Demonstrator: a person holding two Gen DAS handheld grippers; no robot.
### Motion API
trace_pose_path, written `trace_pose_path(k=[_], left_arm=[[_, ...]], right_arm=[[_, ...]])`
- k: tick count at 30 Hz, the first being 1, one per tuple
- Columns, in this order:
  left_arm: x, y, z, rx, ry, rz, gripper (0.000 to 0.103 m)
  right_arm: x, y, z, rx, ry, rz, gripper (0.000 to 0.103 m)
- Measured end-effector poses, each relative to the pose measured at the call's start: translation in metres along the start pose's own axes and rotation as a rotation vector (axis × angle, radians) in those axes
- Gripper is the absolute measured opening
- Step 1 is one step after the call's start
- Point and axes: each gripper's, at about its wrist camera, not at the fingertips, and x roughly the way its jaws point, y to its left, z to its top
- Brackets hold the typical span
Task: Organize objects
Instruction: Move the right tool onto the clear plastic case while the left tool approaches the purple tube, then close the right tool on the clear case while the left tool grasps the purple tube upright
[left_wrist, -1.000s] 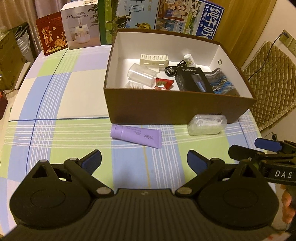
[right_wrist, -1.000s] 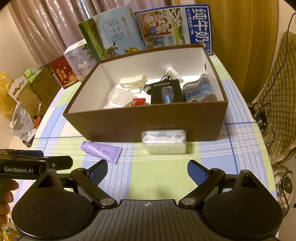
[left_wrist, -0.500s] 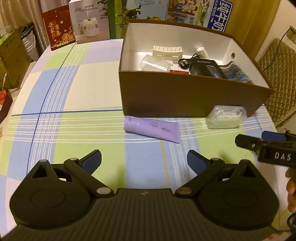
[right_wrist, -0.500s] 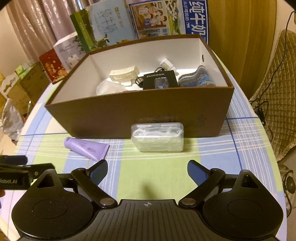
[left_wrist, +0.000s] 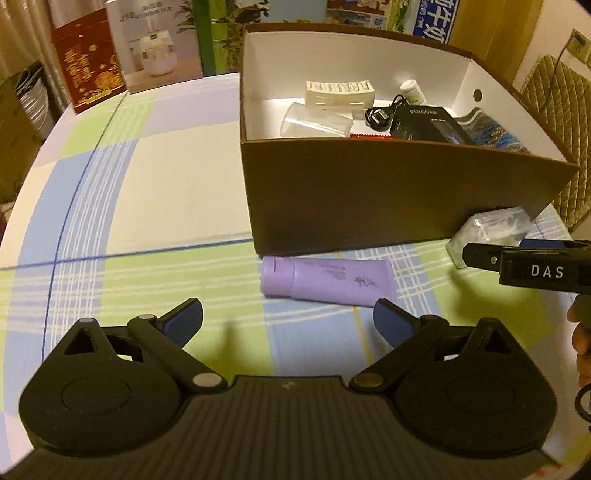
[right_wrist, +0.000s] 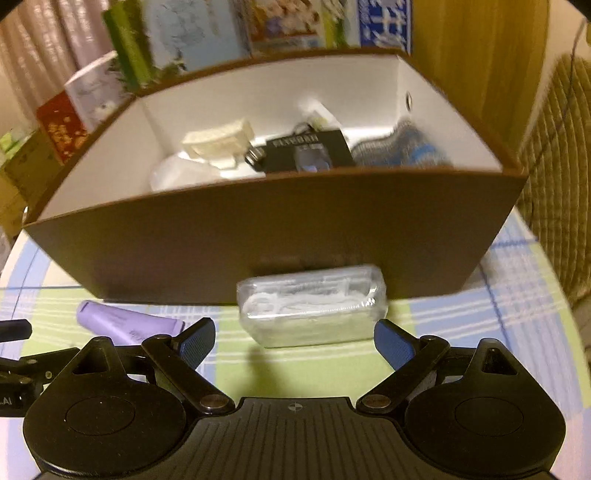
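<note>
Most of the sorting looks done, to judge by the contents of the brown cardboard box with white inner walls (left_wrist: 388, 192); inside it lie a cream ridged plastic piece (left_wrist: 339, 92), a clear plastic cup on its side (left_wrist: 316, 122), a coiled black cable (left_wrist: 378, 116), a black rectangular device case (left_wrist: 428, 123), a small white bottle (left_wrist: 411, 88) and a grey-blue knitted cloth (left_wrist: 487, 134). Two things remain outside on the checked pastel desk (left_wrist: 147, 177): a lilac squeeze tube (left_wrist: 327, 282) lying just beside the box's near wall, at 12 o'clock from the left claw (left_wrist: 288, 317); and a clear plastic case of white floss picks (right_wrist: 312, 304), touching or almost touching that wall, at 12 o'clock from the right claw (right_wrist: 294, 341).

Both claws are released, blue pads spread wide and empty; each hovers low over the desk with its target between the fingers' line of approach, so a paired pickup seems the step in hand.

Printed cartons (left_wrist: 155, 55) stand at 11 o'clock beyond the box, well apart; the likely hindrance is the tall near wall, which each item must clear, and the claws work near each other.
</note>
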Motion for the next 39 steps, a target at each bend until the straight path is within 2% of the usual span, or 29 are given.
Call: trace_pose_path(k=[6,10,12,18,21,31,36,39], left_arm=[[0.016,0.002,0.01,0.054,-0.011,-0.045,0.097],[0.029,0.003,0.016,0.079,-0.011,-0.075,0.097],[0.035,0.004,0.018,0.088,-0.008,-0.089,0.097],[0.046,0.006,0.019,0.103,-0.007,-0.14,0.096],[0.044,0.004,0.016,0.097,-0.01,-0.189,0.096],[0.028,-0.038,-0.005,0.182,0.023,-0.318,0.095],[0.032,-0.055,-0.001,0.266,0.007,-0.233,0.094],[0.042,-0.06,0.007,0.303,0.019,-0.218,0.089]], right_arm=[[0.004,-0.001,0.001,-0.032,-0.019,-0.083,0.09],[0.013,-0.002,0.005,-0.039,-0.008,-0.069,0.09],[0.016,-0.002,0.005,-0.041,-0.004,-0.063,0.085],[0.01,-0.008,0.0,-0.041,-0.001,-0.057,0.084],[0.002,-0.019,-0.004,-0.011,0.008,-0.06,0.084],[-0.031,-0.066,-0.024,0.08,0.041,-0.101,0.084],[-0.046,-0.084,-0.035,0.109,0.055,-0.122,0.084],[-0.052,-0.086,-0.041,0.117,0.057,-0.12,0.084]])
